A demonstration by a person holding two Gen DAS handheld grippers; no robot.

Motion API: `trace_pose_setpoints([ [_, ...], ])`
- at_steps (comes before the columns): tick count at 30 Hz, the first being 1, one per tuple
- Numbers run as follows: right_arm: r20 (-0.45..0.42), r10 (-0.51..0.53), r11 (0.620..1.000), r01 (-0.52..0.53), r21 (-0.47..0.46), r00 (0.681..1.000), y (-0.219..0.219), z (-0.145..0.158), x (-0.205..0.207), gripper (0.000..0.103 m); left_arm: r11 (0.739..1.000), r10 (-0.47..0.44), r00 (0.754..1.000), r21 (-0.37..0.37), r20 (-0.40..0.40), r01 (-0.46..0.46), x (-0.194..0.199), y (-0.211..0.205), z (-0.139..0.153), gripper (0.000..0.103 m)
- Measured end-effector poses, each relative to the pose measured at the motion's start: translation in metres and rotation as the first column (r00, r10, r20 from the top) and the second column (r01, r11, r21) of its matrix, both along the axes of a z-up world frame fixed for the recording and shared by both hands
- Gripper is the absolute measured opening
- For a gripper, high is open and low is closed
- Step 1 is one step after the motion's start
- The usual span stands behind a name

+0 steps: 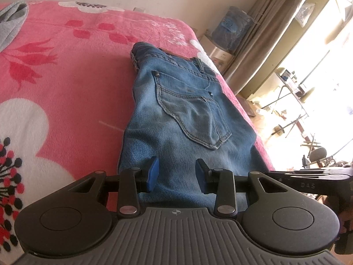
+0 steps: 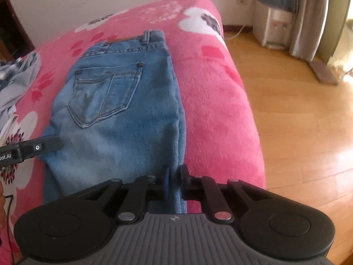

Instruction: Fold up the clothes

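Here the right gripper (image 2: pixel 174 182) has its fingers drawn narrow, pinched on the folded side edge of the faded blue denim jeans (image 2: pixel 123 110), a thin ridge of cloth caught between the blue pad and the black one. The left gripper (image 1: pixel 177 174) stands with its blue-padded fingers (image 1: pixel 153 172) partly apart over the near end of the same jeans (image 1: pixel 176 114); the denim lies between and under them, but whether the pads press on it I cannot tell.

Ahead of both sets of fingers the jeans lie flat, folded lengthwise, back pocket (image 2: pixel 103 95) facing up and the waistband with its brown patch at the far end. They rest on a bed covered by a fluffy pink blanket (image 2: pixel 209 101) printed with white and red flowers.

Left of the right gripper's fingers, the black side of the other gripper reaches in over the denim's near corner. Farther left, a pale grey-blue garment (image 2: pixel 19 79) lies crumpled on the blanket. To the right of the fingers, beyond the bed's edge, is a wooden floor (image 2: pixel 293 121) and a white water dispenser (image 2: pixel 272 26) beside a beige curtain.
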State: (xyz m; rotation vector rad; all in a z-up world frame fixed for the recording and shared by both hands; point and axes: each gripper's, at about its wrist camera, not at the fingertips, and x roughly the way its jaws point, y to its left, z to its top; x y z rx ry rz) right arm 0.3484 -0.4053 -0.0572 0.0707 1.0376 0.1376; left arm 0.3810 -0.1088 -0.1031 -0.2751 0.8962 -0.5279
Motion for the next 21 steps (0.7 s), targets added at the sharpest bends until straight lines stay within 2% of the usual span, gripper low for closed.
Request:
trace_pose_setpoints([
  [4, 0.028, -0.02, 1.0, 0.021, -0.021, 0.999, 0.001, 0.006, -0.007, 0.007, 1.0, -0.002, 1.0, 0.001, 0.002, 0.002, -0.001, 0.0, 0.0, 0.036],
  [9, -0.024, -0.071, 0.997, 0.071, 0.003, 0.997, -0.005, -0.011, 0.002, 0.008, 1.0, -0.001, 1.0, 0.001, 0.0, 0.001, 0.0, 0.0, 0.0, 0.036],
  [16, -0.045, -0.171, 0.985, 0.17, -0.027, 0.984, -0.016, 0.005, -0.004, 0.012, 1.0, 0.0, 1.0, 0.008, 0.001, 0.0, 0.0, -0.002, -0.001, 0.036],
  [19, -0.004, -0.153, 0.987, 0.153, 0.042, 0.988, -0.017, 0.017, 0.01, 0.012, 1.0, -0.003, 1.0, 0.014, 0.004, 0.003, 0.0, -0.003, -0.001, 0.036],
  [21, 0.039, -0.109, 0.992, 0.106, 0.074, 0.993, -0.011, 0.022, 0.022, 0.012, 1.0, -0.006, 1.0, 0.018, 0.006, 0.006, 0.0, -0.003, -0.001, 0.036],
])
